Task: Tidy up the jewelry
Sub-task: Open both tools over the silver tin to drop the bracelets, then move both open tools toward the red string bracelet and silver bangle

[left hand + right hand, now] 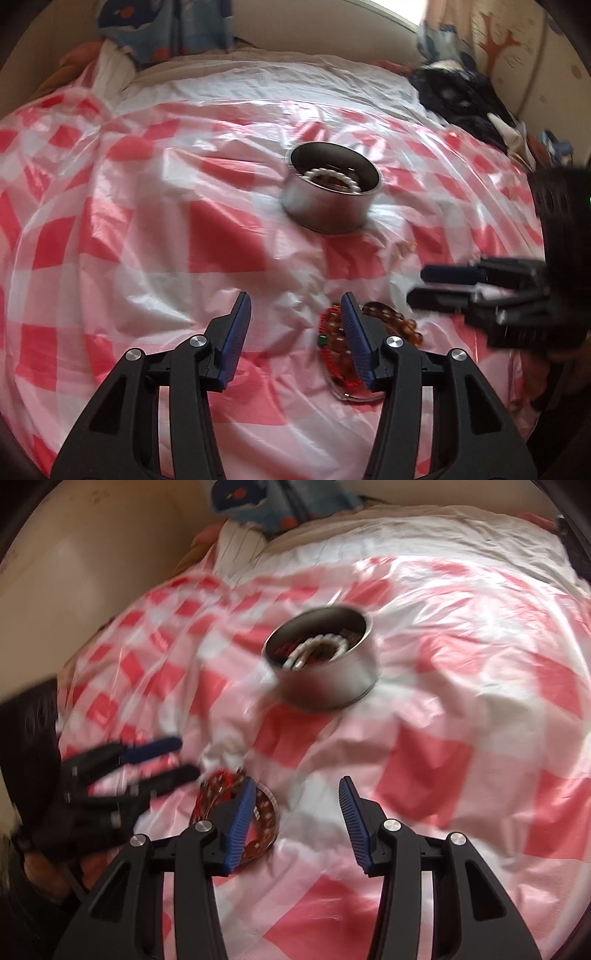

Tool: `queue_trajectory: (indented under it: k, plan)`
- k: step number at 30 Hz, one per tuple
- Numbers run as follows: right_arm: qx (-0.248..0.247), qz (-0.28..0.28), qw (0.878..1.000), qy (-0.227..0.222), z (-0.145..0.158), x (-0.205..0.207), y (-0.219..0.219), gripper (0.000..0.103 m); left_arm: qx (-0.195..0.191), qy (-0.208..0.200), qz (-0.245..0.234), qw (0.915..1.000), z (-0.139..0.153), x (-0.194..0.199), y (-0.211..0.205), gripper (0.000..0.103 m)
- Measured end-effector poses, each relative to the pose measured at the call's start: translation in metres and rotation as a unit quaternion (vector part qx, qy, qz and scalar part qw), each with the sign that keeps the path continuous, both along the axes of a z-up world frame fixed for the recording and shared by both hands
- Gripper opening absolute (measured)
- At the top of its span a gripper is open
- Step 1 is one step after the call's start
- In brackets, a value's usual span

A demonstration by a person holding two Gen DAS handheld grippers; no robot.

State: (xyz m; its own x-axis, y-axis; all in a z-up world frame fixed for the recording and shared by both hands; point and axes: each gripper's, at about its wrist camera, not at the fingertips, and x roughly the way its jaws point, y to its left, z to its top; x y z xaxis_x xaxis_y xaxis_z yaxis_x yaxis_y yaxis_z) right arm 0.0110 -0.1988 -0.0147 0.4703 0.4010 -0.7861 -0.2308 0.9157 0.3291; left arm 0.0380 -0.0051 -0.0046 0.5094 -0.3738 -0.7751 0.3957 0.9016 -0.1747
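Note:
A round metal tin (pixel 330 188) stands on the red-and-white checked plastic sheet (pixel 147 240); a white bead bracelet (pixel 338 177) lies inside it. The tin also shows in the right wrist view (pixel 325 664). A pile of amber and red bead bracelets (pixel 391 317) lies on the sheet near me, partly behind my left gripper's right finger; it shows in the right wrist view (pixel 266 812) too. My left gripper (pixel 295 306) is open and empty, just left of the pile. My right gripper (pixel 297 788) is open and empty, just right of the pile; it appears in the left wrist view (pixel 419 286).
The sheet covers a bed with white bedding (pixel 277 81). A black garment (pixel 461 96) lies at the far right. Blue patterned fabric (pixel 166 29) sits at the headboard end. A beige wall (pixel 74 554) is on the left.

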Motion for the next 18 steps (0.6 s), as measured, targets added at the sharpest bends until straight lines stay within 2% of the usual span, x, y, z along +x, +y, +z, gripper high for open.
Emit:
queue_trajectory:
  k: [3, 10, 12, 13, 14, 15, 18]
  plan:
    - [-0.043, 0.016, 0.999, -0.019, -0.002, -0.001, 0.015, 0.044, -0.014, 0.011, 0.022, 0.9996, -0.002, 0.007, 0.011, 0.049]
    - [-0.136, 0.057, 0.988, -0.055, -0.01, 0.001, 0.053, 0.042, -0.017, 0.009, 0.03, 0.9994, -0.001, 0.007, 0.013, 0.052]
    - [-0.139, 0.059, 0.986, -0.063, -0.012, 0.003, 0.056, 0.039, -0.017, 0.011, 0.032, 0.9993, -0.001, 0.009, 0.015, 0.053]
    - [-0.134, 0.054, 0.987, -0.063, -0.012, 0.005, 0.055, 0.037, -0.017, 0.011, 0.032, 0.9993, -0.001, 0.008, 0.015, 0.053]
    - [-0.13, 0.042, 0.989, -0.062, -0.012, 0.007, 0.051, 0.027, -0.017, 0.011, 0.033, 0.9992, -0.002, 0.009, 0.015, 0.053]
    - [-0.124, 0.027, 0.99, -0.056, -0.013, 0.01, 0.045, 0.023, -0.017, 0.011, 0.034, 0.9992, -0.002, 0.009, 0.016, 0.053]
    - [-0.132, -0.019, 0.99, -0.046, -0.013, 0.018, 0.024, 0.018, -0.016, 0.012, 0.038, 0.999, -0.002, 0.01, 0.018, 0.053]
